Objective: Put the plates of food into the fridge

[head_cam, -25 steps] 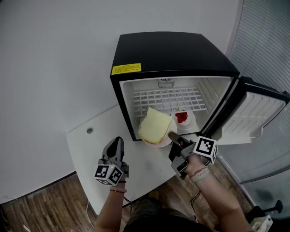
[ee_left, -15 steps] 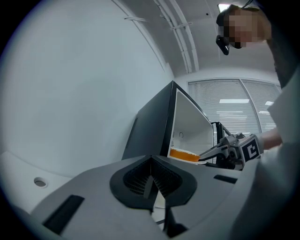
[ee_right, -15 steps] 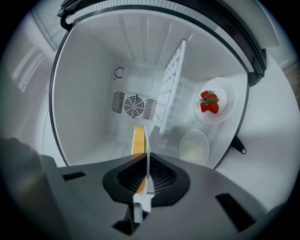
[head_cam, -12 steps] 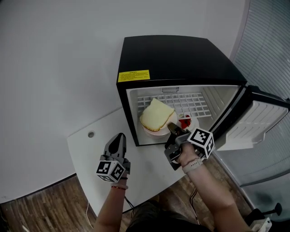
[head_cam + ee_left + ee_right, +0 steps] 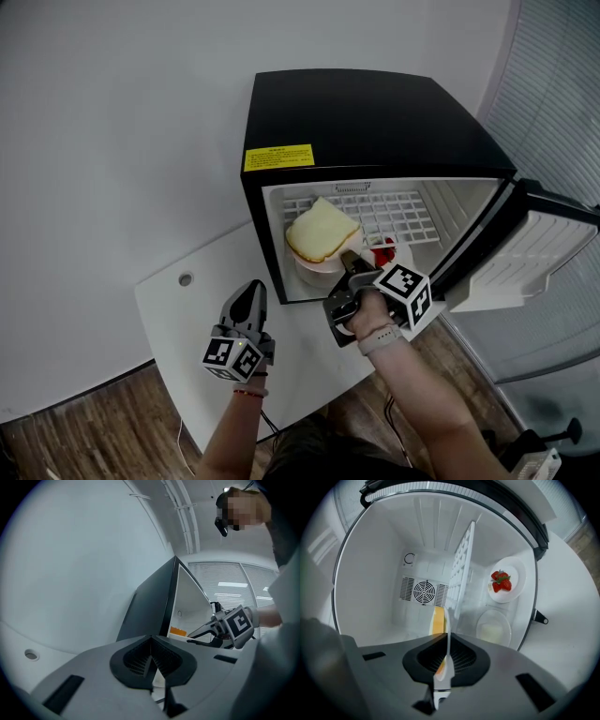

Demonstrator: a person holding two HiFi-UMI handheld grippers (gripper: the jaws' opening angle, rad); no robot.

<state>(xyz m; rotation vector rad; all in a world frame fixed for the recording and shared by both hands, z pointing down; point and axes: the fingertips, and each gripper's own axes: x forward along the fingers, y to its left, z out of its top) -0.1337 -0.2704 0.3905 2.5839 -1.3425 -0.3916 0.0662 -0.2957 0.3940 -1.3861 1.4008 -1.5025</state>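
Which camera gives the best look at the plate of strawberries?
The right gripper view: the strawberry plate shows whole and unblocked inside the fridge. The head view shows it small and partly hidden; the left gripper view not at all.

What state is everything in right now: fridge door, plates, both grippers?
Fridge door: open, swung right.
Bread plate: held at the fridge opening, not set down.
Strawberry plate: resting inside the fridge.
Right gripper: shut on the bread plate's rim.
Left gripper: shut, empty.
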